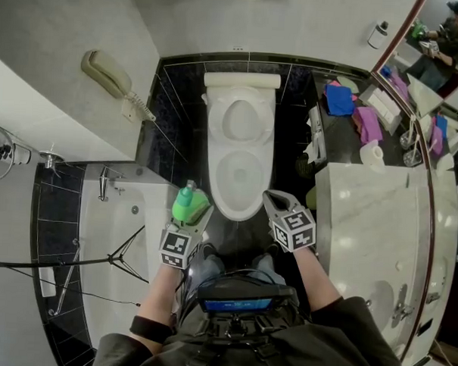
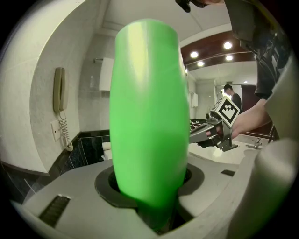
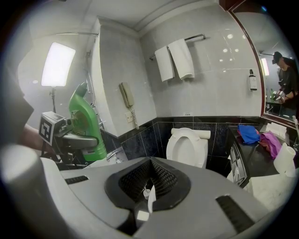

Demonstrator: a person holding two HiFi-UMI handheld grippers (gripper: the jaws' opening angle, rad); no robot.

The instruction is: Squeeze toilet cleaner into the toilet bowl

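Because bottle must reach bowl before any squeezing, left claw [image 1: 193, 215] grips green plastic toilet-cleaner bottle [image 1: 187, 202] round body, jaws part-open, pads pressed on its sides. Bottle upright, just short of toilet's near rim, left of centre. Bottle look: glossy, smooth, bulging body, narrowing to teal cap [image 1: 187, 189] on bent neck; cap seemingly still on. White ceramic toilet [image 1: 216, 178] ahead, lid apparently raised. Right claw [image 1: 273, 197] fully closed, empty, beside near rim, likely kept free for cap.
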